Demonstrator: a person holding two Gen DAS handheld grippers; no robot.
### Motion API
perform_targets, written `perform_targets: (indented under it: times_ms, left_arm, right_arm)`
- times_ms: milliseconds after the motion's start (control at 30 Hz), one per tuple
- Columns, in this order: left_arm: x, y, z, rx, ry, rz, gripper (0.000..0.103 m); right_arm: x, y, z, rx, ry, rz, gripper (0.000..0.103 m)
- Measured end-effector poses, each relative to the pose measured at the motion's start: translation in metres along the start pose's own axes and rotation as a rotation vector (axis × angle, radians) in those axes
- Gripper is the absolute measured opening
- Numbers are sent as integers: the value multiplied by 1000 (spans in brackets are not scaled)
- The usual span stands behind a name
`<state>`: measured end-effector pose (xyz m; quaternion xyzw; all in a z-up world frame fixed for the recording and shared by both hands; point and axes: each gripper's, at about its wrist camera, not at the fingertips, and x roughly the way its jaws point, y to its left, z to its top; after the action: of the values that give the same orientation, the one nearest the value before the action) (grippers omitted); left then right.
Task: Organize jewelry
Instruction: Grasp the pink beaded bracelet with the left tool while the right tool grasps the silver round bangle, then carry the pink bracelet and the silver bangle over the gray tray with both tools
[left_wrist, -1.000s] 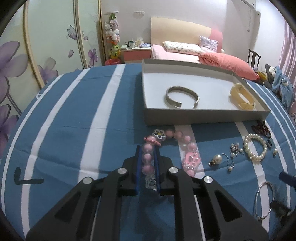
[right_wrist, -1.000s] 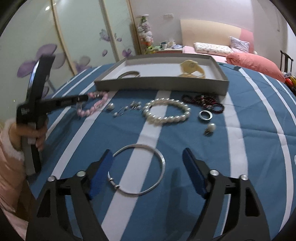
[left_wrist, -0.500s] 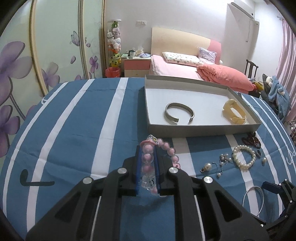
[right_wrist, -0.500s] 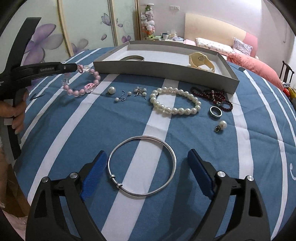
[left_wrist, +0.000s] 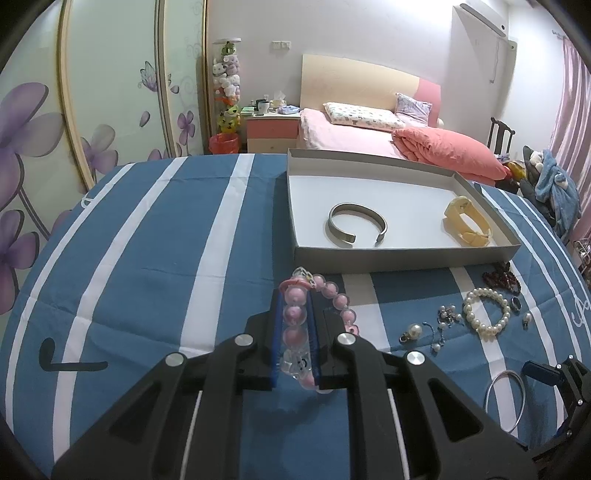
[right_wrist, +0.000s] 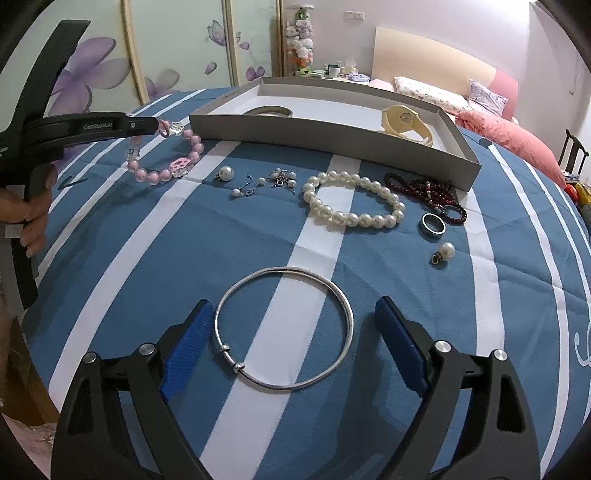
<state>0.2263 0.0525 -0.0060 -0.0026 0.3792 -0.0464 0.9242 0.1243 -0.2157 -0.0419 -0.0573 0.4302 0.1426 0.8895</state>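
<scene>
Since a second ago I have lifted my left gripper (left_wrist: 294, 325) higher; its jaws stay clenched on the pink bead bracelet (left_wrist: 295, 325), which now hangs above the blue striped cloth (left_wrist: 155, 258), just short of the grey tray (left_wrist: 406, 254). In the tray lie a silver cuff bangle (left_wrist: 357, 225) towards its left and a cream bangle (left_wrist: 466, 221) at its right, well apart.

My right gripper (right_wrist: 293, 343) hovers low with its jaws released wide, one on either side of the thin silver hoop bangle (right_wrist: 282, 328) lying flat on the cloth, neither touching it.

Between hoop and tray the bench carries a white pearl bracelet (right_wrist: 352, 199), dark red beads (right_wrist: 424, 192), a metal ring (right_wrist: 432, 226), loose pearl earrings (right_wrist: 258, 179) and a single pearl charm (right_wrist: 443, 252).

Behind is a bedroom: a pink bed (left_wrist: 369, 129), a flower-printed wardrobe (left_wrist: 74, 110).
</scene>
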Motion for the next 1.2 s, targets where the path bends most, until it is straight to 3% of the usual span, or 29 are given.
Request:
perform_targets:
  times_ms: [100, 167, 567, 1200]
  left_arm:
    - [0, 0, 0, 0, 0, 1, 13]
    - [-1, 0, 0, 1, -1, 1, 13]
    - [-17, -1, 0, 0, -37, -21, 13]
    - [-52, -9, 4, -7, -124, -64, 13]
  right_arm:
    - [0, 0, 1, -3, -2, 1, 87]
    - [-2, 0, 1, -9, -11, 2, 74]
    - [-10, -28, -4, 85, -45, -15, 74]
    - [-42, -45, 10, 165, -259, 4, 74]
